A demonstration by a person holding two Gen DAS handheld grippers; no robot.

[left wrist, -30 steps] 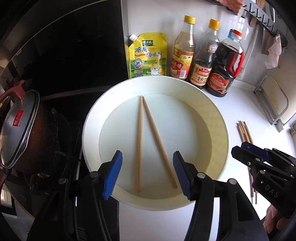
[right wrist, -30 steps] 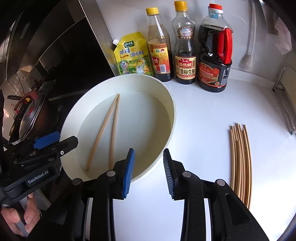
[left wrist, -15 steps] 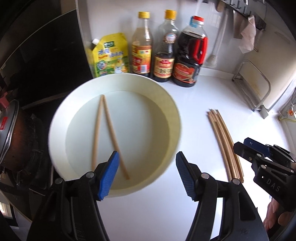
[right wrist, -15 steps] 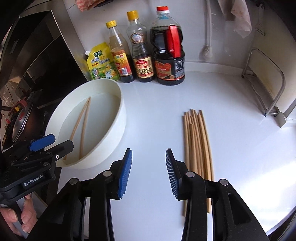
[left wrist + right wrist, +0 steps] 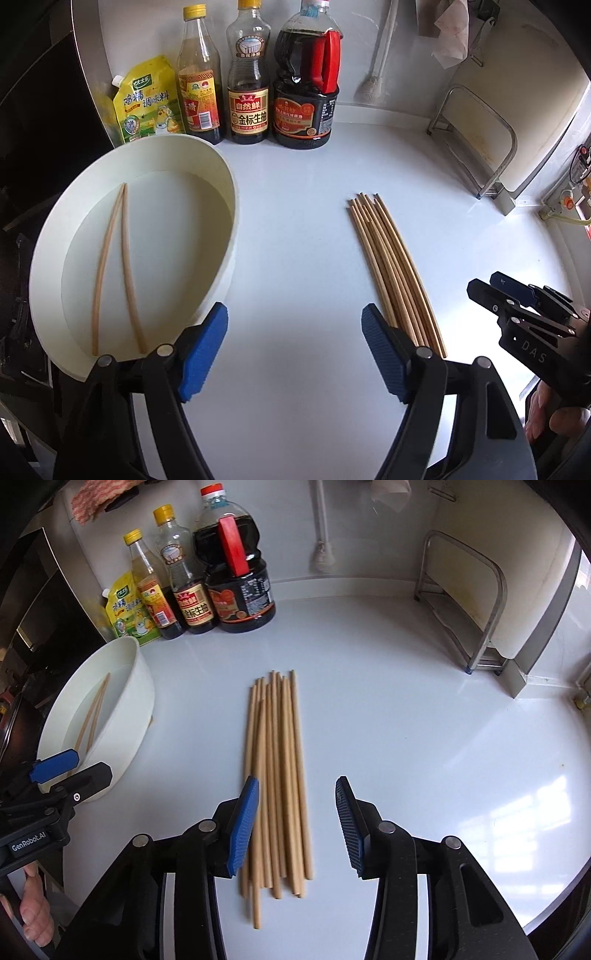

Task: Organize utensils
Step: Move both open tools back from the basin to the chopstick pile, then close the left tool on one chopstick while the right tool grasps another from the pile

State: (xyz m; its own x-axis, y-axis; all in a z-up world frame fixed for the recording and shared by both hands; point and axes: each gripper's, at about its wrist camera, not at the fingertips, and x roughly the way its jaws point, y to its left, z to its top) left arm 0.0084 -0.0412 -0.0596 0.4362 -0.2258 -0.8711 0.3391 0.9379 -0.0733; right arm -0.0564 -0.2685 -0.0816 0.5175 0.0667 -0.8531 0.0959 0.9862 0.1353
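Change since earlier frame: I have swung both grippers away from the basin toward the loose bundle; the basin now sits at the left edge of each view.
Basin (image 5: 225, 206): white, round, on the counter (image 5: 295, 229) – two chopsticks (image 5: 110, 266) lie inside it, tips nearly meeting at the far end.
Left gripper (image 5: 293, 350): jaws wide apart, just been opening; nothing but bare counter between them.
Bottles (image 5: 247, 74): three in a row with a yellow pouch (image 5: 147, 99), against the back wall.
Chopstick bundle (image 5: 277, 775): flat on the counter, well apart from the basin.
Right gripper (image 5: 297, 823): jaws apart, just been opening – I see the bundle's near half between them, pads not pressing on it.
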